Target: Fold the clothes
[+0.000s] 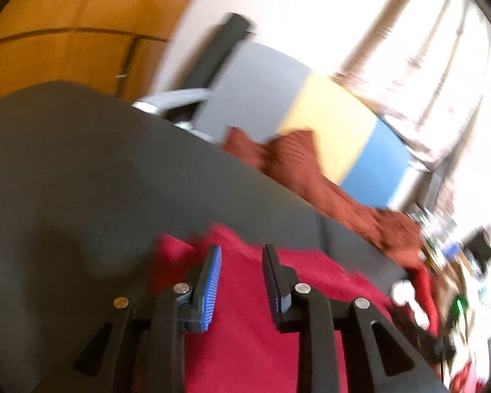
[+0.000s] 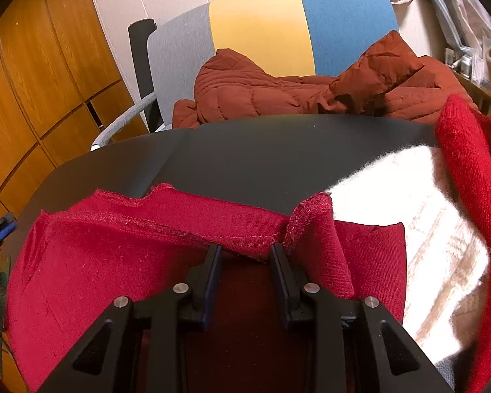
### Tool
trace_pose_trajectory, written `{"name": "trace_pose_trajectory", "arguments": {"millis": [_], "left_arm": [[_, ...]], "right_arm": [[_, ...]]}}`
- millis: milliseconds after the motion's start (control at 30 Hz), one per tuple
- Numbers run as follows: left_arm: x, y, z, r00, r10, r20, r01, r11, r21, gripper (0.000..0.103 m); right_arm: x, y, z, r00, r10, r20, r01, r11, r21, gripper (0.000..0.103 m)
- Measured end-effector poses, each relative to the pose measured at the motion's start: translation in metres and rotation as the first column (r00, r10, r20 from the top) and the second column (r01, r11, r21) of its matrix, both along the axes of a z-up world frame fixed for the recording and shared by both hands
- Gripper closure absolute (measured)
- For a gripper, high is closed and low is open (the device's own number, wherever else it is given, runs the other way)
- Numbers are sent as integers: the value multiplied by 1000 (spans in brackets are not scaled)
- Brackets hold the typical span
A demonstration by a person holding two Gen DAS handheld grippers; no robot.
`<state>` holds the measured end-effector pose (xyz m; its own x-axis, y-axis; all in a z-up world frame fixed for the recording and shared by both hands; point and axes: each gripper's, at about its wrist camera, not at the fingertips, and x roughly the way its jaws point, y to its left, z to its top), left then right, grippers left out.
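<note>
Red cloth (image 2: 114, 262) is right at my right gripper (image 2: 245, 247), spread wide on the dark table (image 2: 245, 150), its stitched hem running across just ahead of the fingertips. It's rumpled and rides up on the gripper's right side, where a flap curls over.

Biggest thing ahead of the tool is that table, curving away from me. Past its far edge there's a chair (image 2: 262, 26) with a grey, yellow and blue back. A rust quilted jacket (image 2: 262, 95) is heaped on the seat. Off to the right of the gripper, white fabric (image 2: 409, 190) lies on the table, touching the cloth, and a red knit (image 2: 468, 163) drapes over its far side.

Right gripper now: the jaws stand partly apart and the hem crosses the tips. I can't tell whether the pads are actually pinching it.

Over on the left wrist view, everything's smeared. The left gripper (image 1: 242, 247) is tilted over the cloth (image 1: 245, 327), jaws spread, blue pads clear of any fabric. The cloth lies under them on the table (image 1: 81, 180). The jacket (image 1: 298, 163) and chair (image 1: 330, 124) are beyond.
</note>
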<state>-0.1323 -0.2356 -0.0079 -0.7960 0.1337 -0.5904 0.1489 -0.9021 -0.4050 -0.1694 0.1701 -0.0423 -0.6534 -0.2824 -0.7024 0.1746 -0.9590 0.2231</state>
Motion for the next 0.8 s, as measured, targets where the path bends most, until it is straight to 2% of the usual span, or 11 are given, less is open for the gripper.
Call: {"name": "trace_pose_trajectory", "arguments": {"millis": [67, 133, 167, 267, 333, 433, 500, 600, 633, 700, 800], "left_arm": [[8, 23, -7, 997, -70, 19, 71, 996, -52, 77], [15, 21, -16, 997, -56, 47, 59, 996, -67, 77], [19, 20, -21, 997, -47, 62, 51, 996, -73, 84], [30, 15, -34, 994, -19, 104, 29, 995, -94, 84], [46, 9, -24, 997, -22, 75, 29, 996, -86, 83], [74, 1, -6, 1000, 6, 17, -4, 992, -125, 79], [84, 7, 1, 1000, -6, -29, 3, 995, -101, 79], [72, 22, 8, 995, -82, -59, 78, 995, -69, 78], [68, 35, 10, 990, -125, -64, 121, 991, -61, 78], [51, 71, 11, 971, -233, -50, 229, 971, -69, 78], [28, 133, 7, 926, -377, 1, 376, 923, -78, 78]], "right_arm": [[0, 0, 0, 1000, 0, 0, 0, 1000, 0, 71], [0, 0, 0, 1000, 0, 0, 0, 1000, 0, 71], [0, 0, 0, 1000, 0, 0, 0, 1000, 1, 71], [0, 1, 3, 1000, 6, 11, -6, 1000, 2, 70], [3, 3, 8, 1000, 5, 18, -5, 1000, 2, 68], [41, 33, 37, 996, -52, -73, 44, 994, -104, 47], [74, 61, 47, 986, -130, -100, 110, 976, -186, 41], [114, 96, 37, 977, -212, -18, 202, 951, -236, 44], [124, 103, 31, 976, -216, 18, 214, 947, -239, 52], [144, 112, 20, 974, -215, 70, 226, 943, -246, 66], [166, 115, 12, 977, -197, 82, 212, 941, -265, 67]]}}
